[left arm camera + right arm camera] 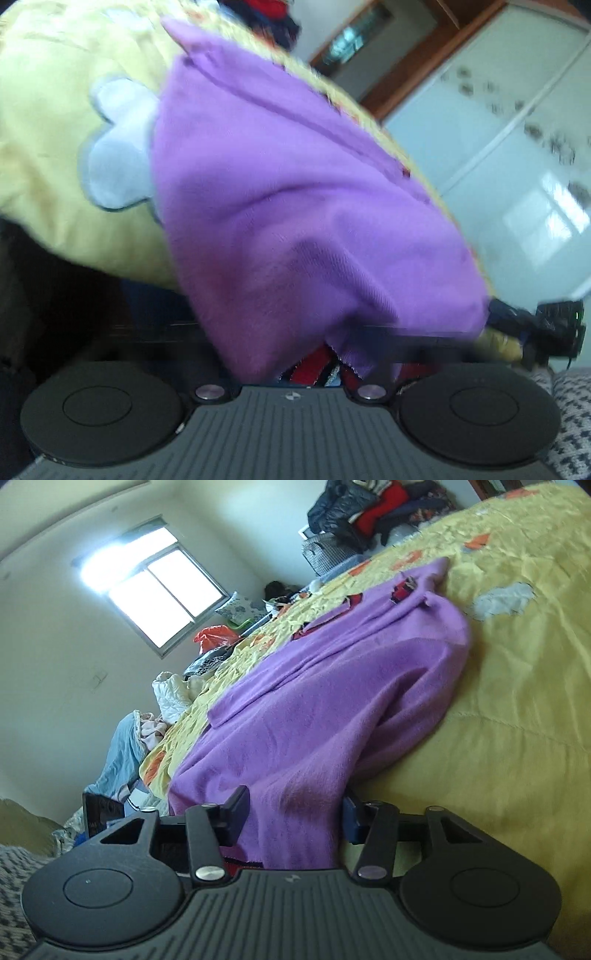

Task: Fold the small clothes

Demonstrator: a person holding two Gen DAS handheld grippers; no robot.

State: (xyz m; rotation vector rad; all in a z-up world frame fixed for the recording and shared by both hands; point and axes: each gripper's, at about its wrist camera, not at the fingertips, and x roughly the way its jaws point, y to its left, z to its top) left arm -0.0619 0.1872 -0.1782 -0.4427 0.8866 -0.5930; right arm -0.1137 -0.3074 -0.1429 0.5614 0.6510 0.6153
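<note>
Yellow bedspread (517, 738); purple garment (314, 709) bunched between both claws, left (295, 354) and right (295, 812), each clenched on it.

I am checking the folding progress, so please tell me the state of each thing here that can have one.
Purple garment: lying on the bed, partly folded, near edge lifted into both grippers.
Right gripper: shut on the garment's edge.
Left gripper: fingers hidden under the cloth; grip cannot be told.
Yellow bedspread: spread out, wrinkled.
Window: bright; open or closed cannot be told.
</note>
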